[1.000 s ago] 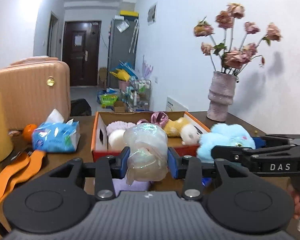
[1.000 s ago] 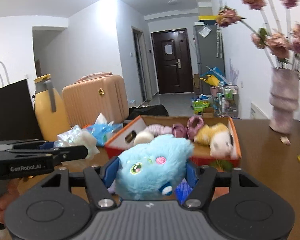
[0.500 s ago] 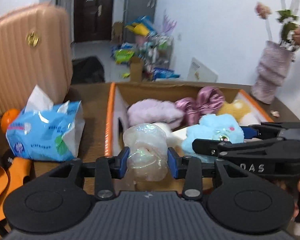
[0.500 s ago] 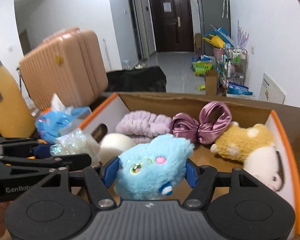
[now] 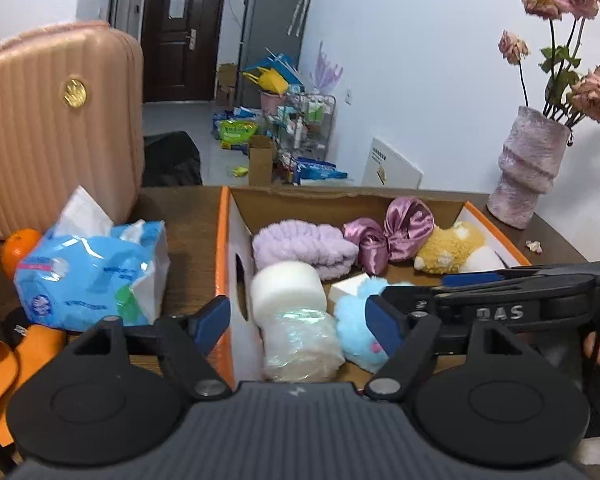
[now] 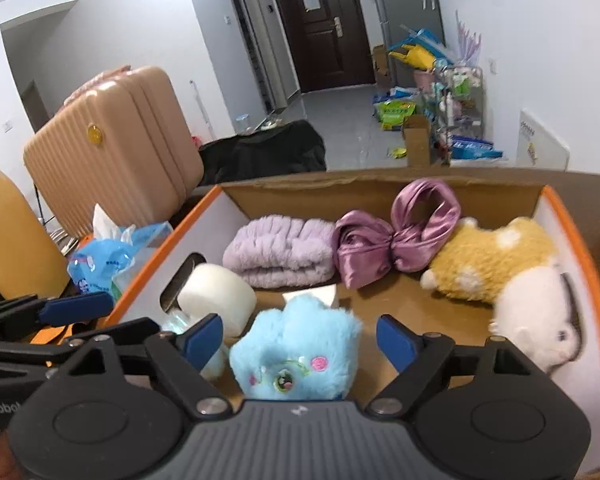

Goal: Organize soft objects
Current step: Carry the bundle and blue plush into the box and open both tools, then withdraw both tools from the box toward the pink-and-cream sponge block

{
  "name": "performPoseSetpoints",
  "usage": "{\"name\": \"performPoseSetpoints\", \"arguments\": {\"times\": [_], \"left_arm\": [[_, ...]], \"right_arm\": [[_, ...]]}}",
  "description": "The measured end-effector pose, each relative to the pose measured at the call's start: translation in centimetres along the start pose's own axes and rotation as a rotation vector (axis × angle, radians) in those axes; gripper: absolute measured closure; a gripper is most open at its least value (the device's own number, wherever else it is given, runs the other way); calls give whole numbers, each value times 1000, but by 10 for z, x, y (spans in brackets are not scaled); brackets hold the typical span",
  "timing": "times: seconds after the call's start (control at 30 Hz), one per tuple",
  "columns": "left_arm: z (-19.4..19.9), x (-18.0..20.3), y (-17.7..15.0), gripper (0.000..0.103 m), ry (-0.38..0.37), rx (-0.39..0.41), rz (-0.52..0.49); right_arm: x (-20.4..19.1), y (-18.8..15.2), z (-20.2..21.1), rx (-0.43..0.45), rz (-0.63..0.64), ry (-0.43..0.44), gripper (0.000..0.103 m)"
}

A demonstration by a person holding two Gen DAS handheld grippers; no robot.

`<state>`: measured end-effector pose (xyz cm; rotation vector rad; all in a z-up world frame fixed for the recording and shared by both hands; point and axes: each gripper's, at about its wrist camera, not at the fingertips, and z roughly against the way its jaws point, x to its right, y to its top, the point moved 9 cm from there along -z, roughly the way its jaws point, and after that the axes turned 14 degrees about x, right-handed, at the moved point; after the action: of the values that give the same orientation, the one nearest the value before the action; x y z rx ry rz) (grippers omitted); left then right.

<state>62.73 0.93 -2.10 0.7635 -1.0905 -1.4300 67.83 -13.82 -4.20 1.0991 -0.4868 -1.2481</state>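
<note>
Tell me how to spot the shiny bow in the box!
Find the cardboard box with orange edges on the brown table. Look along its far wall: the bow lies between a fluffy lilac headband and a yellow plush toy. It alone is smooth, glossy purple satin; everything beside it is fuzzy.

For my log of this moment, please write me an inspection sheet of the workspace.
Surface: brown table, mostly covered.
Job's things: box holds blue plush, shiny wrapped bundle, white sponge roll, purple headband, satin bow, yellow-white plush.
Clutter: tissue pack, orange, vase, yellow jug.
Grippers: left gripper open over the bundle; right gripper open around the blue plush, fingers apart from it.
Cables: nothing seen.
Surroundings: suitcase, dark door, floor litter.
</note>
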Motion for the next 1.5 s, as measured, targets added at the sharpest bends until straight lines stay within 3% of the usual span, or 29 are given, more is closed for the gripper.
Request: {"name": "performPoseSetpoints", "arguments": {"times": [0.13,0.4,0.7,0.93,1.13,1.3,1.5], "left_arm": [[27,4,18,24,11,40,6],[112,34,56,20,45,210,-50],[216,67,60,12,57,385,-91],[295,82,25,5,47,454,-59],[335,91,-31,4,78,437,-118],[367,93,-70,1,61,450,-110],[379,97,-110,1,43,412,-144]], "right_arm": [[1,20,35,50,11,-23,19],[-8,58,145,215,60,-63,17],[-22,53,264,415,130,-112,15],[-35,6,347,506,184,-105,13],[-47,-49,404,555,240,-80,6],[-49,-98,437,600,268,-92,2],[-43,-158,450,555,228,-102,2]]}}
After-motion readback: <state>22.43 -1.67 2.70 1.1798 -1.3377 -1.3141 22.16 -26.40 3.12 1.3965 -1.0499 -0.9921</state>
